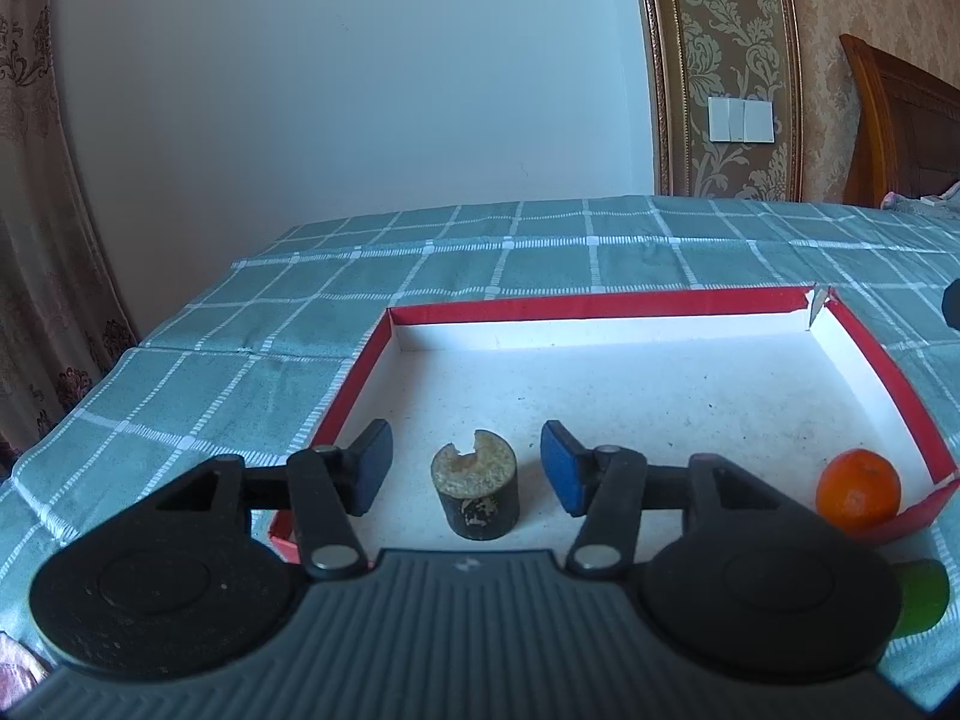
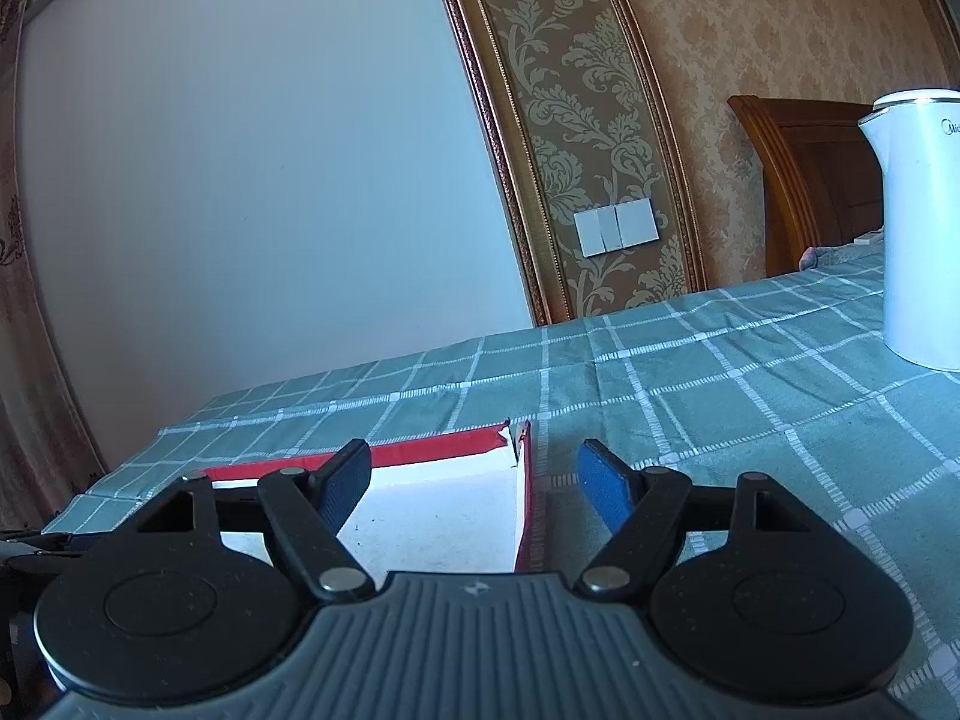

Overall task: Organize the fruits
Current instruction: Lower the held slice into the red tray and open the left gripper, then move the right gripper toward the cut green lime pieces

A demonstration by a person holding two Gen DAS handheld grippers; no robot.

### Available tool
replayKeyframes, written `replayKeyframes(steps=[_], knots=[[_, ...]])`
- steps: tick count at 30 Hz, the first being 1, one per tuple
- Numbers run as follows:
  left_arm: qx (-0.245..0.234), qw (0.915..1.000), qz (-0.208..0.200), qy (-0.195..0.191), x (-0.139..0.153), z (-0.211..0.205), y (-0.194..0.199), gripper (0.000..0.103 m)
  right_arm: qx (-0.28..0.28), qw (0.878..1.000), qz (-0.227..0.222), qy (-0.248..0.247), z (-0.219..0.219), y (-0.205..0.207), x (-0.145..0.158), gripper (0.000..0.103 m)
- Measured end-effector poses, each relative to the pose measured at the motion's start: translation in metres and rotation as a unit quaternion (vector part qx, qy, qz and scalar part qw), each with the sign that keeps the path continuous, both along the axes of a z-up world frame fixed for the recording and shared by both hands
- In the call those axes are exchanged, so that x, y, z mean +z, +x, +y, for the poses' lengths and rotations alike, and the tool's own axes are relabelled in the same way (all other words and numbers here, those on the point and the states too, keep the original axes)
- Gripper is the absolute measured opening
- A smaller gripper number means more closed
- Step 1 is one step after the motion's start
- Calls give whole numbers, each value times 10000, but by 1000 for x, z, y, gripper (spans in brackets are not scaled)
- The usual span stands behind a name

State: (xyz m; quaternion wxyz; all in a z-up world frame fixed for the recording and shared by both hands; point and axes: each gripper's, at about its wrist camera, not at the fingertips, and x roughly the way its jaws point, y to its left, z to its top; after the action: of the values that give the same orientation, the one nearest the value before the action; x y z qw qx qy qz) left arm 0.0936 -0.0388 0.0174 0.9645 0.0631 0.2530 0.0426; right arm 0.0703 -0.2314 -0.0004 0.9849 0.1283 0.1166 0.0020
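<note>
Our left gripper (image 1: pixel 465 468) stands open, its 2 blue pads clear on both sides of the short dark cylinder of cut fruit with a pale notched top (image 1: pixel 475 492), which rests upright in the shallow red-rimmed white cardboard tray (image 1: pixel 600 306). We judge that piece placed. The small orange mandarin (image 1: pixel 858 493) lies in the tray's near right corner. Our right gripper (image 2: pixel 474 492) hangs open and empty over the tray's right wall. Next: back out without tipping the piece.

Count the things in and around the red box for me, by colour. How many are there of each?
Orange: 1, the tangerine inside the red box
Dark: 1, the stubby cylinder piece inside the box
Green: 1, a green thing outside the box, mostly hidden
White: 1, the kettle on the cloth
Total: 4
</note>
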Motion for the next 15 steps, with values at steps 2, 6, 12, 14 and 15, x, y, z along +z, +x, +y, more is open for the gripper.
replayKeyframes(steps=[2, 6, 12, 14, 15], knots=[[20, 10000, -11, -13, 2, 2, -4, 66, 1, 10000, -7, -11, 0, 0, 0, 76], [100, 9998, -196, 15, 5, 11, -25, 98, -5, 10000, -22, -27, 0, 0, 0, 76], [52, 9992, -380, -121, 2, 38, -63, 103, 7, 9999, -12, -121, 3, 0, -2, 76], [93, 9984, -509, -232, -4, 51, -74, 103, 15, 9999, -3, -167, 4, 1, -3, 76], [147, 9980, -558, -270, -7, 58, -79, 103, 23, 9999, 0, -170, 4, 2, -4, 76]])
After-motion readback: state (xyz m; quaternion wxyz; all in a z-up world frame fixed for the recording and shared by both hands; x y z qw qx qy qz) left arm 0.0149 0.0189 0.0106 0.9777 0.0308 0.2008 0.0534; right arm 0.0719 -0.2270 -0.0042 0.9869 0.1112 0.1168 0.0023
